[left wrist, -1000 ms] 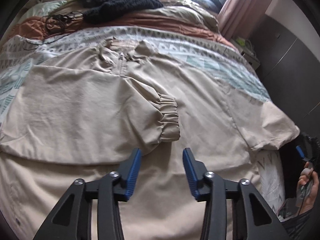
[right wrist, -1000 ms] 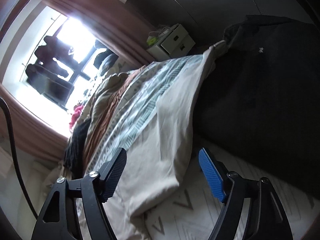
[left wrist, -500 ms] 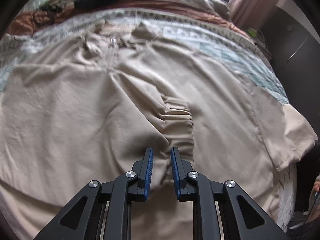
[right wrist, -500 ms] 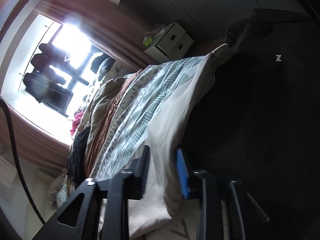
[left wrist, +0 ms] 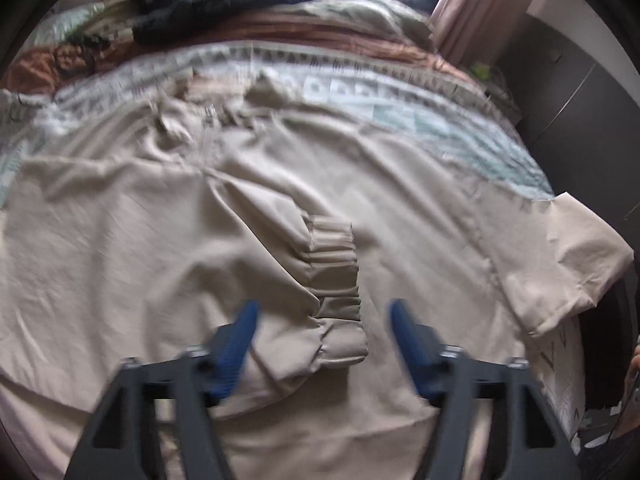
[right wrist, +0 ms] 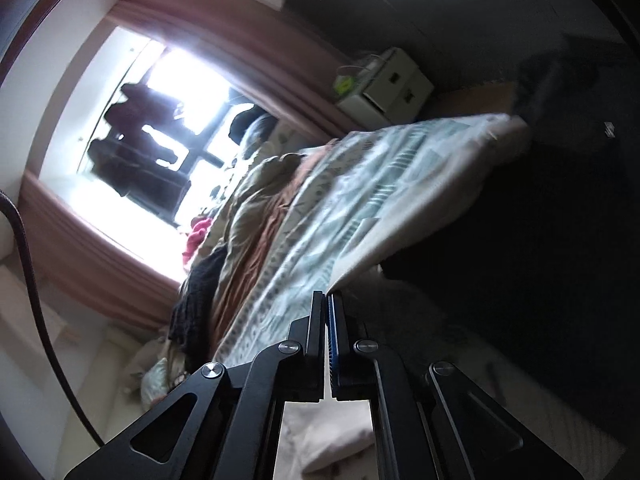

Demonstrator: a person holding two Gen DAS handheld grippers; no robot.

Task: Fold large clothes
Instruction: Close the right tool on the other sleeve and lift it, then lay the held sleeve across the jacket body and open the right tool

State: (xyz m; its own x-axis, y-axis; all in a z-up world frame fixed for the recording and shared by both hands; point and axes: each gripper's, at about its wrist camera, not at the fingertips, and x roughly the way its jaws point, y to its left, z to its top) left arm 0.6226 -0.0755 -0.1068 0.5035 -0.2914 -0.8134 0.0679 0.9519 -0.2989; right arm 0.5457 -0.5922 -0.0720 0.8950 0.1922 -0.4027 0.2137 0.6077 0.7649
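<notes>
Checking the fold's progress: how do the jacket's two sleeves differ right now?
The folded sleeve lies across the jacket's front, its elastic cuff showing; the other sleeve is spread out over the bed's edge, cuff unseen. The left gripper, opening, straddles the folded one without touching. Both are beige.

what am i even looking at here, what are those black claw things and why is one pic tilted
No robot: a person holds a two-finger gripper in each hand, each with a fisheye camera looking along its fingers. One picture looks down from the left gripper at a beige jacket spread on a bed. Its blue-padded jaws are opening, and an elastic-cuffed sleeve lies between them, untouched. The other comes from the right gripper, held sideways at the bed's edge, hence the tilt. Its jaws are shut; whether they pinch cloth is hidden.
</notes>
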